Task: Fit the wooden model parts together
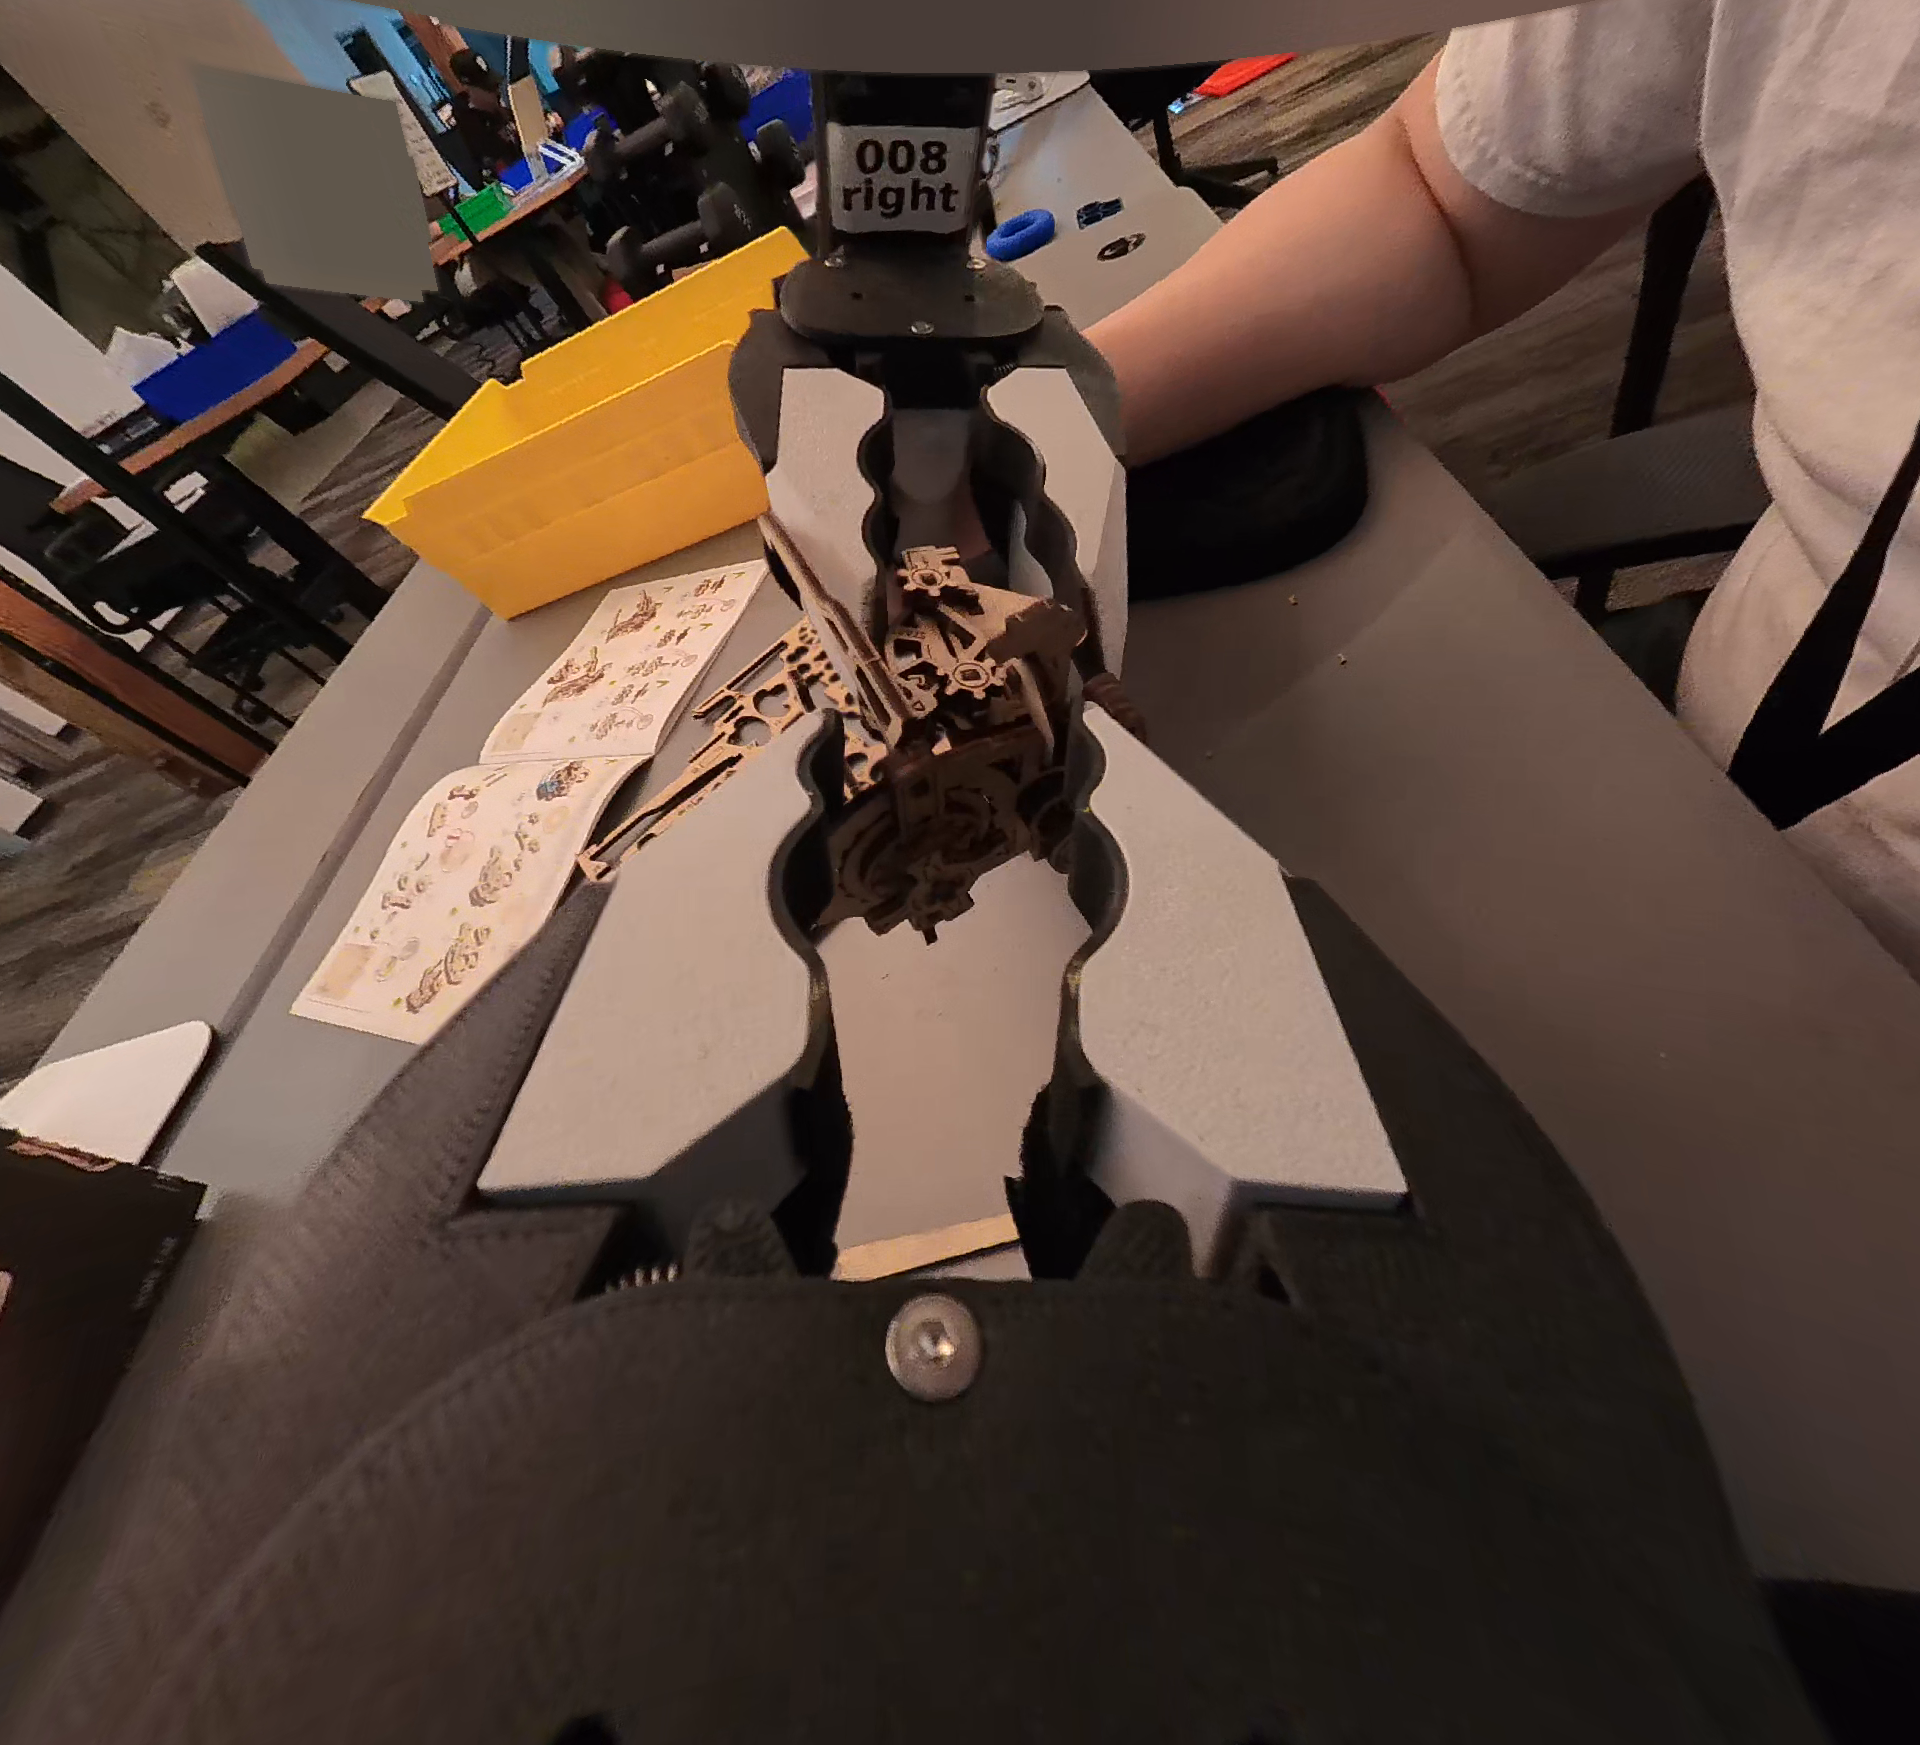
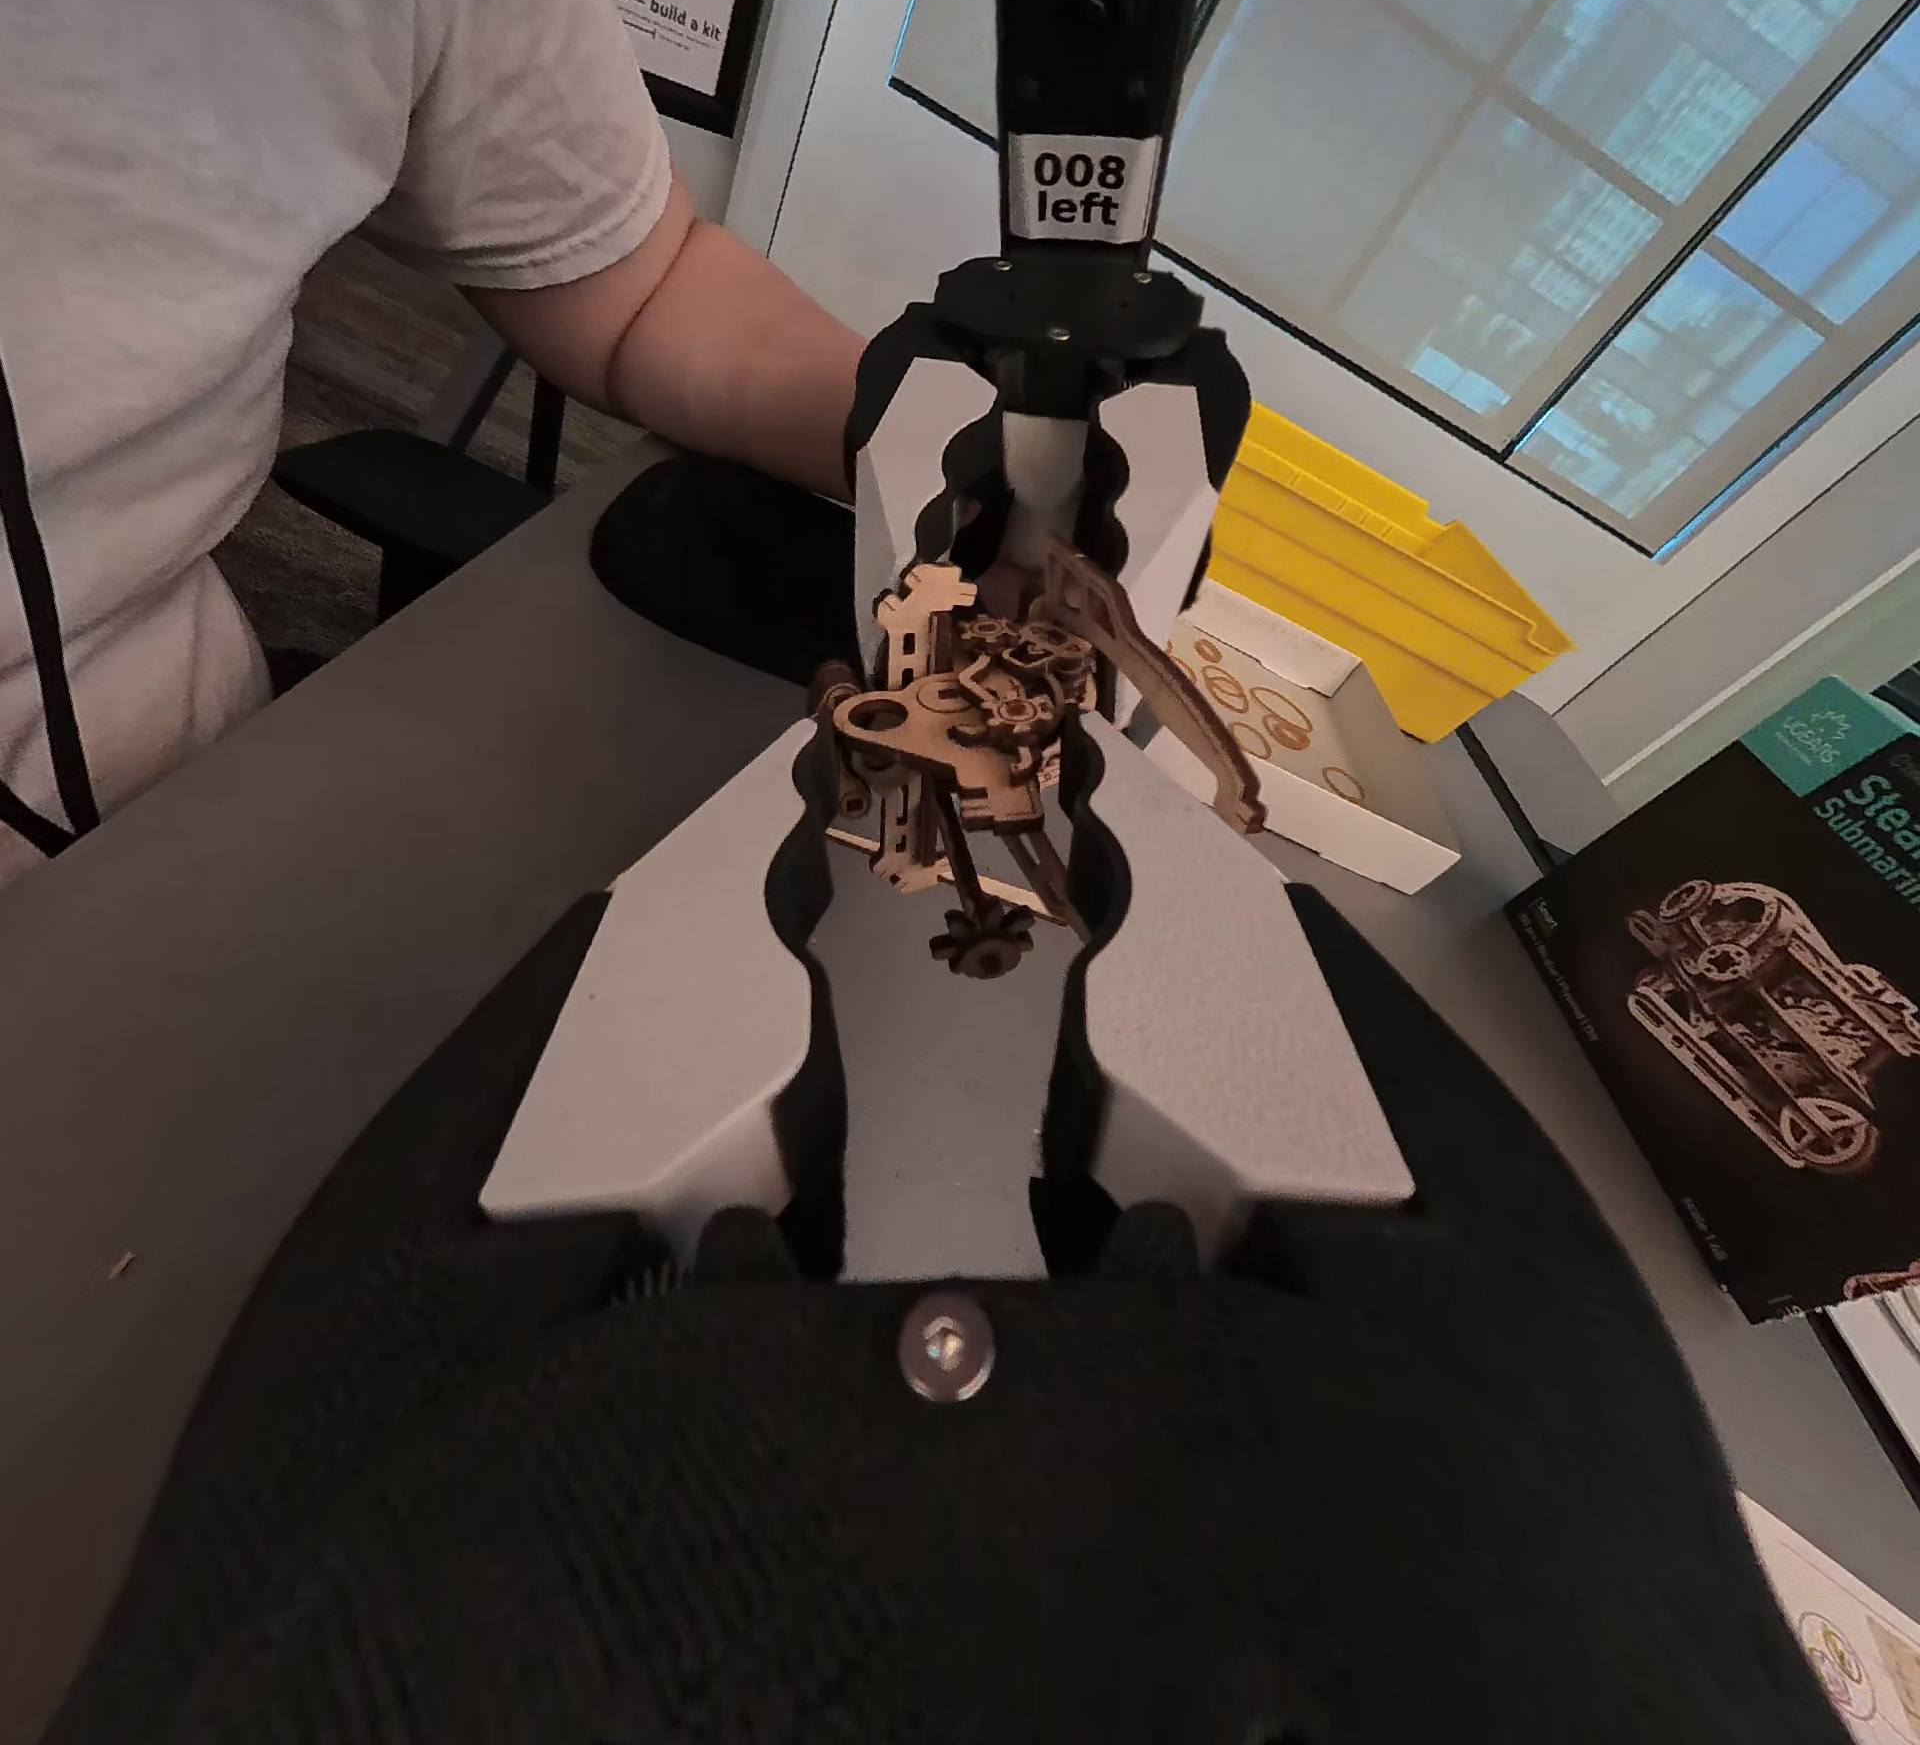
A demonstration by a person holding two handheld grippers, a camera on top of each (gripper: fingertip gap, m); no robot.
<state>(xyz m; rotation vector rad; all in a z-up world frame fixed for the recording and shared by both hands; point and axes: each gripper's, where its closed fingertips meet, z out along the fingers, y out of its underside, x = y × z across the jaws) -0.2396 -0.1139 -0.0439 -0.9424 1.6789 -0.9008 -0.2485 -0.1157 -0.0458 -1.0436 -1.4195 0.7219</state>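
A half-built wooden model [image 1: 914, 822] of gears and fretwork plates hangs above the grey table [image 1: 1455, 864]. My two grippers face each other, tip to tip, with the model between them. My left gripper [image 1: 951, 750] is shut on its near end. My right gripper [image 2: 951, 760] is shut on the other end of the model [image 2: 914, 719]. Each gripper also shows opposite in the other's view: the right gripper [image 1: 966, 646] and the left gripper [image 2: 997, 646]. A long flat wooden strip [image 2: 1174, 698] sticks out sideways from the model past my right gripper's finger.
A yellow bin [image 1: 603, 448] stands at the table's far side. An open instruction booklet [image 1: 540, 791] and a cut-out wooden sheet [image 1: 727, 729] lie beside the model. A white tray of rubber rings [image 2: 1299, 760] and a black kit box [image 2: 1745, 1020] sit nearby. A person's arm [image 1: 1351, 272] reaches in.
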